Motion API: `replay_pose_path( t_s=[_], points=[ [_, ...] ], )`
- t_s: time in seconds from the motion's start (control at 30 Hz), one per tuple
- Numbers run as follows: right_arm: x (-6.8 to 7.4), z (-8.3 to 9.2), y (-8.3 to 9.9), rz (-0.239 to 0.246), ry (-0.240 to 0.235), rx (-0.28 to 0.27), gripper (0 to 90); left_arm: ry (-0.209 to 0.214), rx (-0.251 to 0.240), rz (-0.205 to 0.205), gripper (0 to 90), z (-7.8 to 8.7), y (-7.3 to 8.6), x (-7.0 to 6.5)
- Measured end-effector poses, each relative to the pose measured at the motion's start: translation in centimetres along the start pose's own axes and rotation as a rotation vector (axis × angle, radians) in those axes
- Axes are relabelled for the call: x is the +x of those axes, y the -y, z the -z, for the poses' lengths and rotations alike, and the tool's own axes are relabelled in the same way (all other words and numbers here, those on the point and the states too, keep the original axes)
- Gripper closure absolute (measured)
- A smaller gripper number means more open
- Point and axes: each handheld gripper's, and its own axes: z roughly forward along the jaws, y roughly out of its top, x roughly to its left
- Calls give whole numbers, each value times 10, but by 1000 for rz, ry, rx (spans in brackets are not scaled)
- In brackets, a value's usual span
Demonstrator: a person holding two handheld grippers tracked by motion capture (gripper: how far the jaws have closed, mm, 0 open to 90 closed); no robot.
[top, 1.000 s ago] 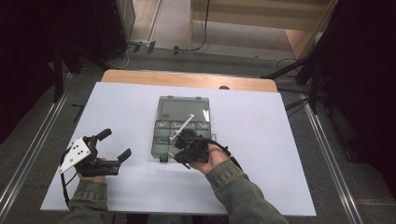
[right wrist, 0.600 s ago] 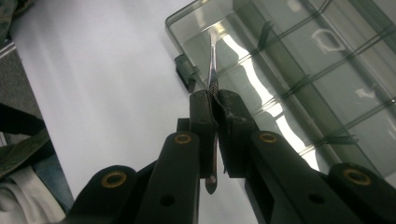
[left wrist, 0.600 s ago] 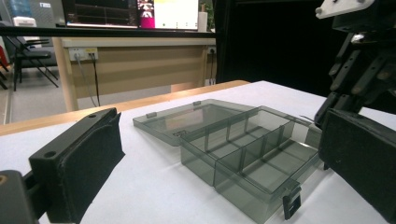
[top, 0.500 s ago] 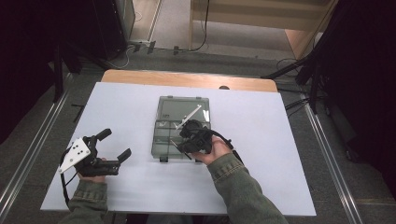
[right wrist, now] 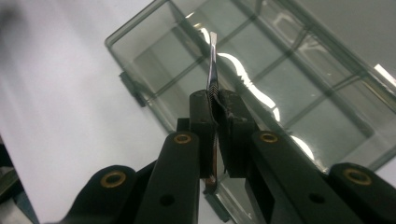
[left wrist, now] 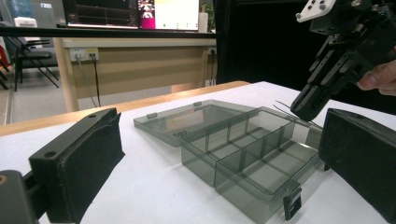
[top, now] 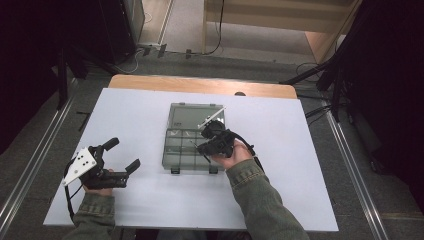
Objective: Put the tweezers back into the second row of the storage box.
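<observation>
A clear grey compartment box (top: 180, 150) lies open on the white table (top: 310, 165), its lid (top: 192, 116) folded flat toward the far side. My right gripper (top: 204, 146) hovers over the box's compartments, shut on a thin metal tool (right wrist: 212, 60) that looks like tweezers, tip pointing down into the box (right wrist: 163, 60). The right gripper (right wrist: 217, 100) pinches the tool near its ridged middle. My left gripper (top: 122, 155) rests low at the table's left, open and holding nothing. In the left gripper view, the left gripper (left wrist: 219, 126) frames the box (left wrist: 243, 158) and the right gripper (left wrist: 306, 105).
Two black latches (top: 174, 171) hang at the box's near edge. A wooden strip (top: 200, 86) runs along the table's far edge. Metal rails (top: 350, 165) flank the table. Cables (top: 310, 67) lie on the floor beyond.
The right hand has carried the tool away from the person, from the box's near edge to farther over its compartments. The left hand has stayed put.
</observation>
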Motion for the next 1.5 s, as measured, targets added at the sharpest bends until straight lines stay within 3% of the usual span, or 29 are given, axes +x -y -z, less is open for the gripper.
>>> replay_pose_path(
  t_s=[0.27,0.37,0.47,0.67,0.7,0.77,0.93,1.13,1.17,1.3,1.5],
  points=[
    [-8,-2,1,9,19,6,868,1,1,2,0,0,0,0],
    [-8,-6,2,50,13,20,868,1,1,2,0,0,0,0],
    [-6,-10,2,90,40,37,868,1,2,1,0,0,0,0],
    [-1,-16,2,162,50,42,859,0,1,1,0,0,0,0],
    [0,-16,2,181,47,41,849,0,2,2,0,0,0,0],
    [4,-17,2,225,52,25,722,1,1,1,0,0,0,0],
    [13,-17,4,297,64,-1,618,0,2,0,0,0,0,0],
    [16,-16,4,271,117,5,484,1,4,0,0,0,0,0],
    [17,-15,6,262,149,6,421,1,4,-1,0,0,0,0],
    [14,-12,10,185,160,3,225,1,3,-1,0,0,0,0],
    [2,-1,23,95,189,-88,5,0,8,-5,0,0,0,0]
  ],
)
